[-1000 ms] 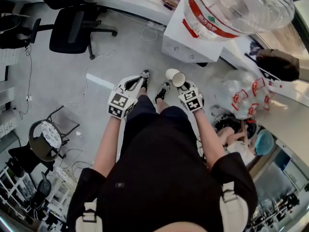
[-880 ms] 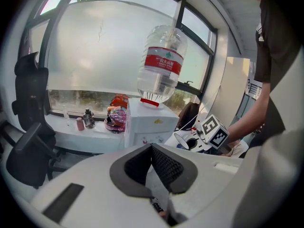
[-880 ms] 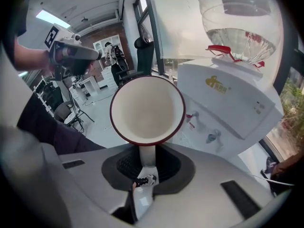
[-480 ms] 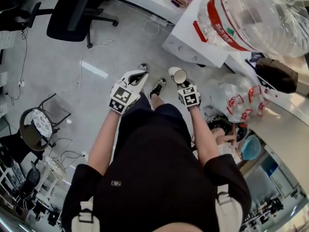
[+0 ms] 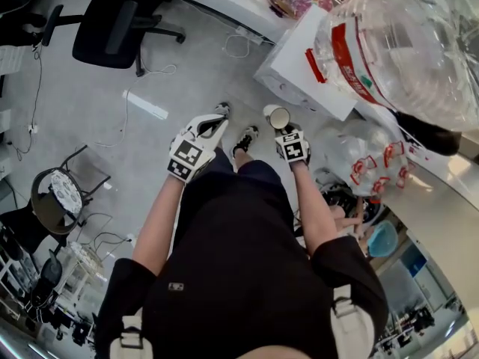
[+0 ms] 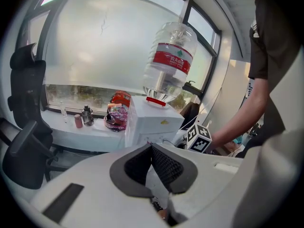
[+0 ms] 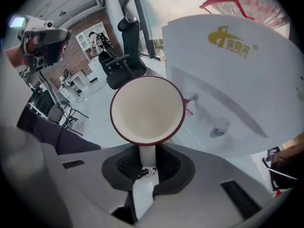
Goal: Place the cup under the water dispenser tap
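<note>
Lowered toward the dispenser (image 7: 228,80), right hand-held gripper (image 7: 147,156) clamps cup (image 7: 147,109); left hand-held gripper (image 6: 152,147) closed.

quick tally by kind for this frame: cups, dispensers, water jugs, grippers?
red-rimmed white cup: 1, held by the right gripper
white box-shaped water dispenser: 1
clear plastic water jug with a red label: 1, upended on the dispenser
handheld grippers: 2, the right one and the left gripper
Total: 5
</note>
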The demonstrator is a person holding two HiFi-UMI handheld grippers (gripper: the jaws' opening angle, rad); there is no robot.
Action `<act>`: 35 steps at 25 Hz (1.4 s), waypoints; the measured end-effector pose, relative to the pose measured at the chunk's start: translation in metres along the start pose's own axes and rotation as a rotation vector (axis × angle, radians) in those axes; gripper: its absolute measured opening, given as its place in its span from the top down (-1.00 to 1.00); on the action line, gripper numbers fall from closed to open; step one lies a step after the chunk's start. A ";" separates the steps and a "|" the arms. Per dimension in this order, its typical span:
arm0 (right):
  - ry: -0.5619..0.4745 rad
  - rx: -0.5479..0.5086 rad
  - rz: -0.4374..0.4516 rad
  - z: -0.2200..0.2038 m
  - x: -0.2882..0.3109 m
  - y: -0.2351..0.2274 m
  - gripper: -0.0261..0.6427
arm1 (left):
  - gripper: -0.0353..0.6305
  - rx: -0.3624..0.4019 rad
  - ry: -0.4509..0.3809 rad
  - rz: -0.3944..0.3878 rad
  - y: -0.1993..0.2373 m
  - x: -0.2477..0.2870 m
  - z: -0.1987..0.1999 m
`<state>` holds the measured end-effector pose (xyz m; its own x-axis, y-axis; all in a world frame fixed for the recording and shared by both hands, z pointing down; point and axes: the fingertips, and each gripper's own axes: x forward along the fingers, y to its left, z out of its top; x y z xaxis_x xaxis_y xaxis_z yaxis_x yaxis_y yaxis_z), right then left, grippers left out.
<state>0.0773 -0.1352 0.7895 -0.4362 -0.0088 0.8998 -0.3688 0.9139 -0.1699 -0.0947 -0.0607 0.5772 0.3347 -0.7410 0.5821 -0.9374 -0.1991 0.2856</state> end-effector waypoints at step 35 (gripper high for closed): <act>0.139 0.020 -0.068 -0.006 0.167 -0.081 0.82 | 0.89 -0.057 0.112 -0.034 0.054 0.059 -0.065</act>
<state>0.0395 -0.2084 0.9561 -0.2922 -0.0132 0.9563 -0.4105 0.9048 -0.1130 -0.1189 -0.0731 0.6765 0.3774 -0.6575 0.6521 -0.9197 -0.1837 0.3471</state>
